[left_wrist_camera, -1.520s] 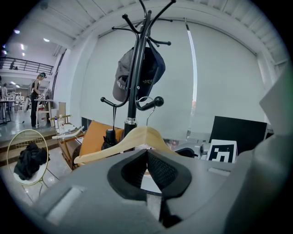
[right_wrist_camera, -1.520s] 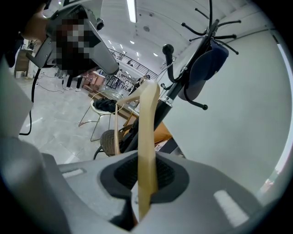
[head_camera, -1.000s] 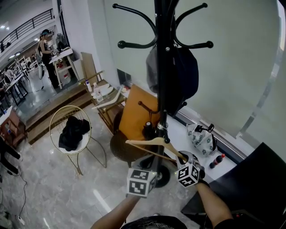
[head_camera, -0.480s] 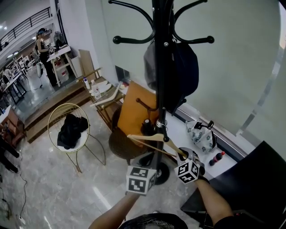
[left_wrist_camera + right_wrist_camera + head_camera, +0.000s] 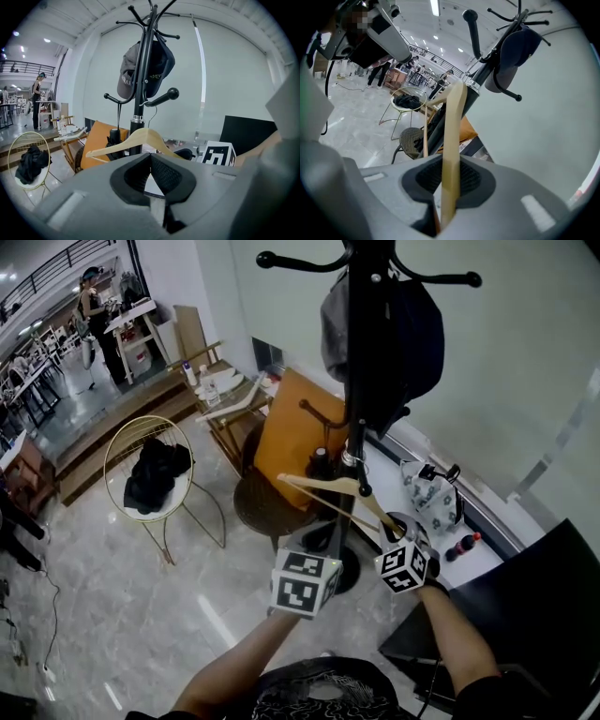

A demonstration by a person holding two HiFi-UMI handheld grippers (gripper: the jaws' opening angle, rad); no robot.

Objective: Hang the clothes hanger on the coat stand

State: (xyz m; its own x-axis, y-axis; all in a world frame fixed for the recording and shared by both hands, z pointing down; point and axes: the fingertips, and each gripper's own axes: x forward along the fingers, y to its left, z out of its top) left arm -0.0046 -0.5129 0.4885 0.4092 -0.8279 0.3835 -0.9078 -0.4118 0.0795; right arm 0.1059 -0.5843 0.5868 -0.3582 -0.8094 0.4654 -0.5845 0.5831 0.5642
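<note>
Only the cap [image 5: 129, 70] on the coat stand [image 5: 139, 105] shows lettering (unreadable).

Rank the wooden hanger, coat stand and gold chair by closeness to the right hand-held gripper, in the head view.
1. Wooden hanger, between its jaws, which have just been opening.
2. Coat stand, just behind.
3. Gold chair, far left.

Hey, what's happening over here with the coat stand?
A person holds a wooden hanger at the coat stand, just below a lower peg. The right tongs grip one end of it and have just been opening slightly. The left tongs are shut and empty.
</note>
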